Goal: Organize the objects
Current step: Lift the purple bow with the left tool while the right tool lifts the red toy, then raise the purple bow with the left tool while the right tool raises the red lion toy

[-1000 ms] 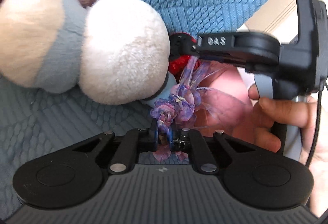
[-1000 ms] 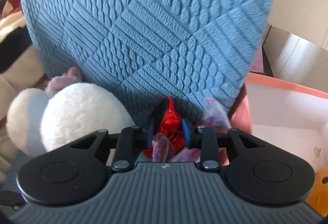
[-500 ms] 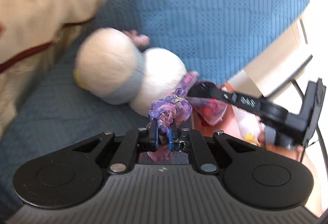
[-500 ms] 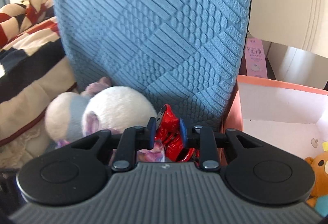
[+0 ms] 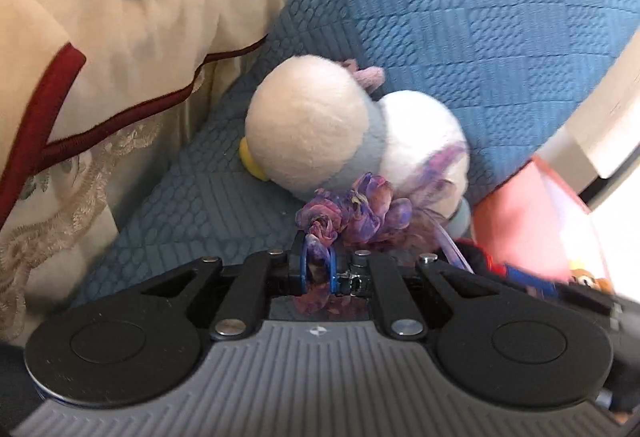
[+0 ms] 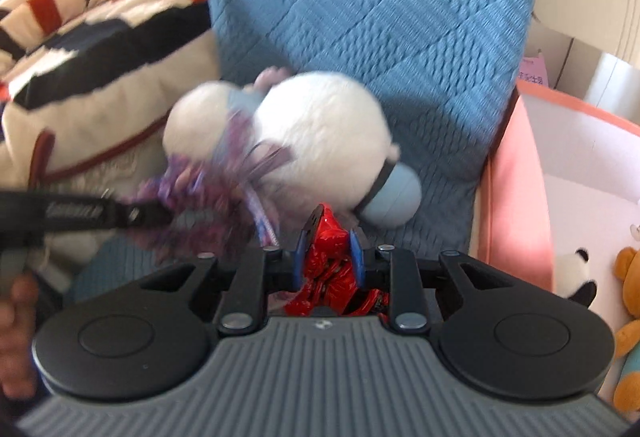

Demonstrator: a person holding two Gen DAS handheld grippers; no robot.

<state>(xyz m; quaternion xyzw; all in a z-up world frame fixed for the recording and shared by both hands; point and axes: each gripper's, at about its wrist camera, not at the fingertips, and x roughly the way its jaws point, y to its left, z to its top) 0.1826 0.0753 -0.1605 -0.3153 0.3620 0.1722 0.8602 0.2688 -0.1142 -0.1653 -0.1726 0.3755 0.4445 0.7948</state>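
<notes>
My left gripper is shut on a purple fabric flower bunch, held above the blue sofa seat. The bunch also shows blurred in the right wrist view. My right gripper is shut on a shiny red crinkled wrapper item. A white and grey-blue plush toy lies on the seat against the backrest, just beyond both grippers; it also shows in the right wrist view.
A striped cream, black and red blanket lies to the left on the blue quilted sofa. A pink and white box stands at the right, holding plush toys.
Both grippers have pulled back from the sofa backrest with their items, so the plush toy looks smaller and farther. The right gripper has dropped to the lower right in the left wrist view.
</notes>
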